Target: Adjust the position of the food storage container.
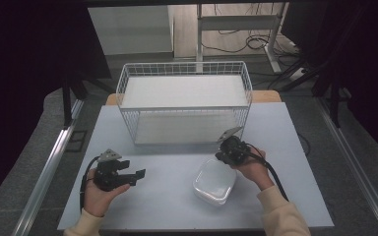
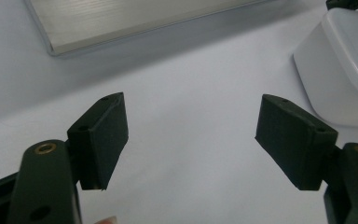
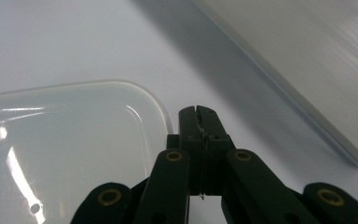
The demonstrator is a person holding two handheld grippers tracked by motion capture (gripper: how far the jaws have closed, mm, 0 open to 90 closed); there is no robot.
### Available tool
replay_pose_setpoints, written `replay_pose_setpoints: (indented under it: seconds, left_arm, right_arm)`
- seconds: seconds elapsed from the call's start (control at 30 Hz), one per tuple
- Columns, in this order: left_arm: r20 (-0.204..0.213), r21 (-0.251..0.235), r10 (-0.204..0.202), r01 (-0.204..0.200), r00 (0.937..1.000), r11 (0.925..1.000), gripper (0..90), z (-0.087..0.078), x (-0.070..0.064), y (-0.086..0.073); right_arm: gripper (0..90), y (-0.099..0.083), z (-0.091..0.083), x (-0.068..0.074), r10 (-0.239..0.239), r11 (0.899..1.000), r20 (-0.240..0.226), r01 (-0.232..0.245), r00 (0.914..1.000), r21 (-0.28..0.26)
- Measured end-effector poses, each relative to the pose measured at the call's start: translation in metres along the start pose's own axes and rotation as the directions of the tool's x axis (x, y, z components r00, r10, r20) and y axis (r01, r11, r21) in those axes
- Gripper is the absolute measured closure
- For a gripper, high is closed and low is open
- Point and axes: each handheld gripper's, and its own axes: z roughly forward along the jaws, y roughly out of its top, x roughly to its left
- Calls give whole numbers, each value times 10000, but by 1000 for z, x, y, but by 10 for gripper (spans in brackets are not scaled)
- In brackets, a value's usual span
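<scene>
Beside the right tongs (image 1: 225,152), a rounded translucent plastic box (image 1: 215,181).

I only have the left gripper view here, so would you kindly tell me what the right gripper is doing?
Observer: The right gripper sits at the far corner of the white lidded container, jaws pressed together.
Operator: Thank you. Is it gripping the container?
Observer: I cannot tell; in its own view the shut jaws lie just beside the lid's edge.
Operator: And what is the metal slab ahead of me?
Observer: It is the shelf of a white wire basket standing behind the container.
</scene>
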Motion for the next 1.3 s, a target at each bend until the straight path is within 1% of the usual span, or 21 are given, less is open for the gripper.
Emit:
replay_pose_setpoints:
  seconds: [0.1,0.17,0.27,0.33,0.37,0.4,0.43,0.5,0.53,0.57,0.6,0.67,0.7,0.73,0.77,0.83,0.93,0.97,1.03,1.1,1.3]
  left_arm:
    - [0,1,3,-3,10000,10000,251,0,0,0]
    - [-5,8,-10,10,10000,10000,251,0,0,0]
    - [0,1,-7,7,10000,10000,251,0,0,0]
    - [11,-7,24,-24,10000,10000,251,0,0,0]
    - [-1,-35,-19,19,10000,10000,251,-1,0,0]
    - [-1,-35,-19,19,10000,10000,251,-1,0,0]
    - [-6,-53,-1,1,10000,10000,251,-2,1,0]
    - [-6,-113,-30,30,10000,9999,251,-3,2,0]
    - [-6,-113,-30,30,10000,9999,251,-3,2,0]
    - [-21,-123,-35,34,10000,9999,251,-4,3,0]
    - [-14,-124,-32,32,10000,9999,251,-5,3,0]
    - [-16,-126,-59,59,10000,9999,251,-5,3,0]
    - [-12,-129,-41,41,10000,9999,251,-5,4,0]
    - [-13,-147,-55,55,10000,9999,251,-5,4,0]
    - [-25,-164,-54,54,10000,9999,251,-6,4,0]
    - [-25,-177,-46,45,10000,9998,250,-6,4,1]
    - [-24,-179,-41,41,10000,9998,250,-6,3,1]
    - [-18,-168,-50,49,10000,9998,250,-6,2,1]
    - [-21,-157,-37,37,10000,9999,250,-6,2,1]
    - [-22,-152,-38,37,10000,9999,250,-6,2,1]
    - [-12,-144,10,-10,10000,9999,250,-5,2,1]
  right_arm:
    - [900,4,3,6,-273,9996,-250,273,9993,-10]
    - [900,9,6,15,-480,9988,-588,479,9971,-36]
    - [900,11,6,18,-611,9981,-638,604,9961,-127]
    - [900,11,5,18,-566,9982,-582,555,9967,-212]
    - [900,11,-5,16,-372,9981,-318,355,9988,-511]
    - [900,11,-5,16,-372,9981,-318,355,9988,-511]
    - [900,10,-11,15,-265,9975,-207,251,9994,-659]
    - [900,4,-32,16,-116,9956,81,123,9999,-934]
    - [900,4,-32,16,-116,9956,81,123,9999,-934]
    - [900,-3,-42,16,9,9948,152,7,9999,-1022]
    - [900,-8,-46,17,95,9943,167,-77,9998,-1062]
    - [900,-14,-50,17,169,9943,182,-149,9997,-1059]
    - [900,-26,-56,18,399,9948,253,-374,9989,-943]
    - [900,-26,-56,18,399,9948,253,-374,9989,-943]
    - [900,-33,-58,19,507,9950,291,-480,9983,-875]
    - [899,-52,-62,21,916,9939,362,-891,9951,-651]
    - [900,-58,-63,20,1120,9923,448,-1094,9927,-575]
    - [900,-62,-62,20,1310,9909,478,-1292,9902,-387]
    - [900,-64,-62,21,1346,9906,494,-1333,9897,-293]
    - [899,-70,-58,24,1440,9895,652,-1443,9874,-3]
    - [900,-76,-50,30,1443,9884,497,-1463,9883,410]
